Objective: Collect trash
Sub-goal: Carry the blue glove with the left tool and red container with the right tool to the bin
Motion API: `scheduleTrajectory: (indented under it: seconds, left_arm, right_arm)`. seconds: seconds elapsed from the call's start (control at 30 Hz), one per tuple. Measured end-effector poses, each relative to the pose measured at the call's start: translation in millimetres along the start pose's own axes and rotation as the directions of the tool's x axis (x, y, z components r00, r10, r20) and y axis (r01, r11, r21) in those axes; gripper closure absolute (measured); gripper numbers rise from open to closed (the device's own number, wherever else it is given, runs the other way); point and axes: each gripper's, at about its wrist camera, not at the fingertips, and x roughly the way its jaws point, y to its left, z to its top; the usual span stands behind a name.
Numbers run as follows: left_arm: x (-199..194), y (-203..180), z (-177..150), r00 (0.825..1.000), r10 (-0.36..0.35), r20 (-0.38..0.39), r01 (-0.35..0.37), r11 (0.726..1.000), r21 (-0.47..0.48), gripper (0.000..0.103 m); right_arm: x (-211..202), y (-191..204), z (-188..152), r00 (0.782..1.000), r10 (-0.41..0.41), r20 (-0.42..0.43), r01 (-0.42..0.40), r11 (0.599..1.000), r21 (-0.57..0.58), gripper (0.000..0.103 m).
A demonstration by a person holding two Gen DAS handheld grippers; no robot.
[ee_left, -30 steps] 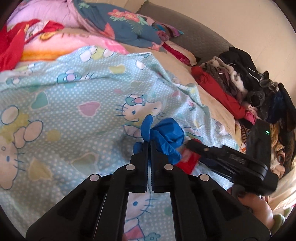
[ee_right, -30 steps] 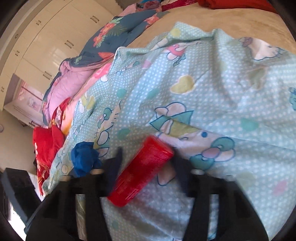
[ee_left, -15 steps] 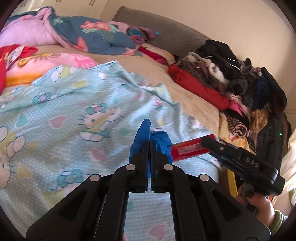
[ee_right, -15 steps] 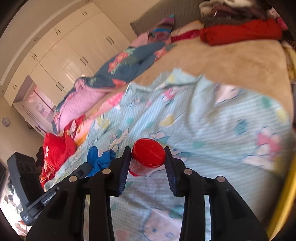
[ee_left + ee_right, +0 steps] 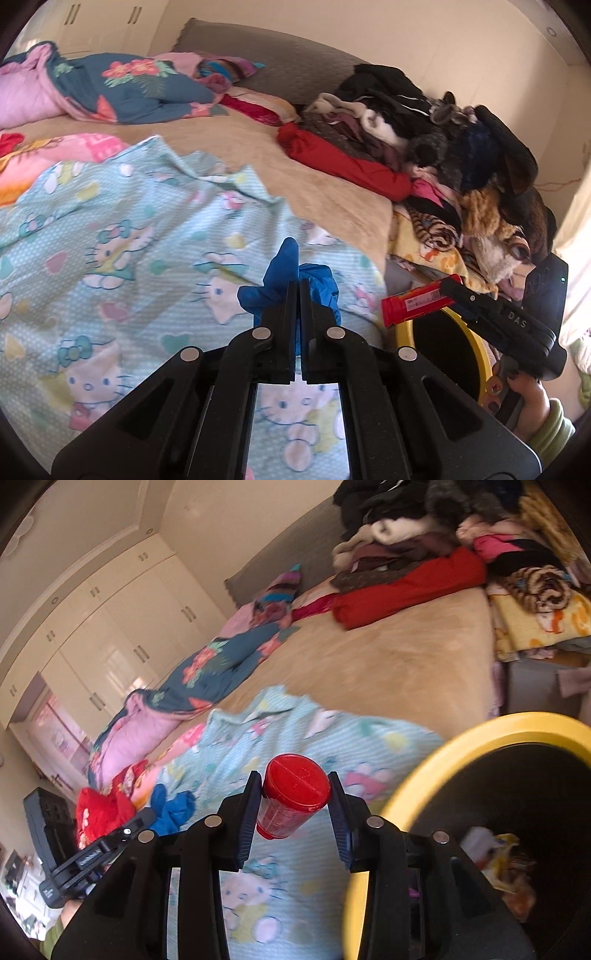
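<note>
Blue glove (image 5: 286, 282) clenched in left claw (image 5: 298, 291), red tube (image 5: 293, 797) gripped in right claw (image 5: 295, 794), beside yellow-rimmed bin (image 5: 480, 734).

A second ago the red tube (image 5: 293, 797) lay on the bed between the right gripper's (image 5: 294, 812) open jaws. These have been closing, and now it is clamped and lifted clear. A yellow-rimmed bin (image 5: 480, 734) has come into view just right of those jaws.

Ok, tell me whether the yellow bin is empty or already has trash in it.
Not empty. In the right wrist view the yellow bin holds crumpled wrappers at its dark bottom; how full it is cannot be told.
</note>
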Motion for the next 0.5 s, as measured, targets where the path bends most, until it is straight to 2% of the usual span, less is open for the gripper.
scheduleTrajectory:
  seconds: [0.23,0.5]
  left_arm:
    - [5,-32,-5,0.999,-0.042,-0.017,0.043,0.998,0.048,0.103]
    - [9,-64,-10,0.997,-0.067,-0.036,0.07,0.993,0.096,0.103]
  right_arm:
    - [-30,-42,3,0.998,-0.062,0.03,0.06,0.996,0.058,0.069]
    - [-50,-73,2,0.991,-0.132,0.039,0.128,0.989,0.076,0.069]
